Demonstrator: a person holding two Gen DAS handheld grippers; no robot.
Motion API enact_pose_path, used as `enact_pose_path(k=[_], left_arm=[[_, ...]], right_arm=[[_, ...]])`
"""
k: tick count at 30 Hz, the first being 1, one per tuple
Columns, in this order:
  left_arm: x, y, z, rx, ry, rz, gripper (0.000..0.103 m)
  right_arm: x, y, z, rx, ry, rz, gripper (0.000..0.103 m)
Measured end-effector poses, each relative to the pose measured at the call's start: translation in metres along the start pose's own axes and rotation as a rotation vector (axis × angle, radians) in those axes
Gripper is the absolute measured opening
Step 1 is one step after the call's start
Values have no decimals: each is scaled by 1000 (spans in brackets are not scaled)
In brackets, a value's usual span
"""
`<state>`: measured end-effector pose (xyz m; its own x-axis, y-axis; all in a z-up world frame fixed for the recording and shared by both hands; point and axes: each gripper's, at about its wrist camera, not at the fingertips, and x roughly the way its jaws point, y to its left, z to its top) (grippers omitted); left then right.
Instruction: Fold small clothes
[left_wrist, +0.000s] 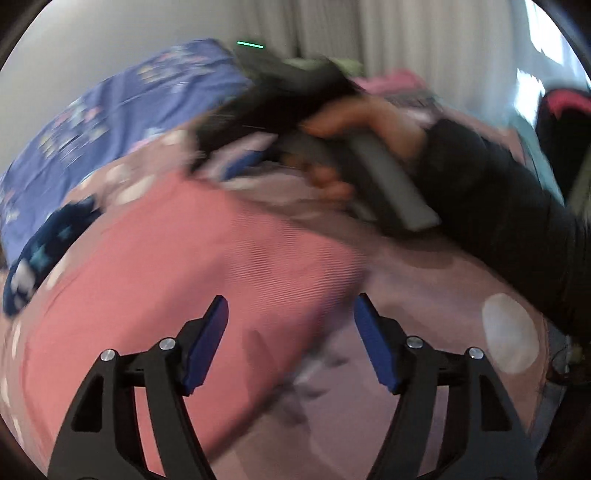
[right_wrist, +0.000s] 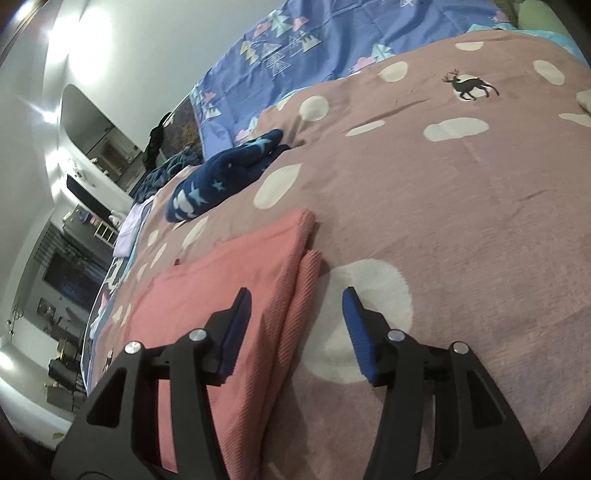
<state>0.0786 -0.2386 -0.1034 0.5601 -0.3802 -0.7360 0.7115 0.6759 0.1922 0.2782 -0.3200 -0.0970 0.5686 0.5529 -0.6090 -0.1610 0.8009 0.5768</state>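
A pink ribbed garment lies folded flat on the mauve dotted blanket; it also shows in the blurred left wrist view. My right gripper is open and empty, just above the garment's folded right edge. My left gripper is open and empty over the garment's near edge. In the left wrist view the right gripper, held by a hand in a black sleeve, is blurred at the garment's far side.
A dark blue star-print garment lies bunched beyond the pink one. A blue patterned sheet covers the far side of the bed. The bed's left edge drops to a room with furniture. Curtains hang behind.
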Motion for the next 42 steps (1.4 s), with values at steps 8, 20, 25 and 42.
enact_pose_path(k=[8,20,25,42], left_arm=[[18,-27,15,95,20,153,65],[18,-53,12,124,42,290,37],[30,-52,15,137,49,381,60],[20,-7,20,13,19,406,22]], right_arm=[[3,4,-2,-37,35,26,58],[7,1,-5,54,171,70,63],[10,9,-7,-18,150,56,63],[11,7,-6,-27,152,55,64]])
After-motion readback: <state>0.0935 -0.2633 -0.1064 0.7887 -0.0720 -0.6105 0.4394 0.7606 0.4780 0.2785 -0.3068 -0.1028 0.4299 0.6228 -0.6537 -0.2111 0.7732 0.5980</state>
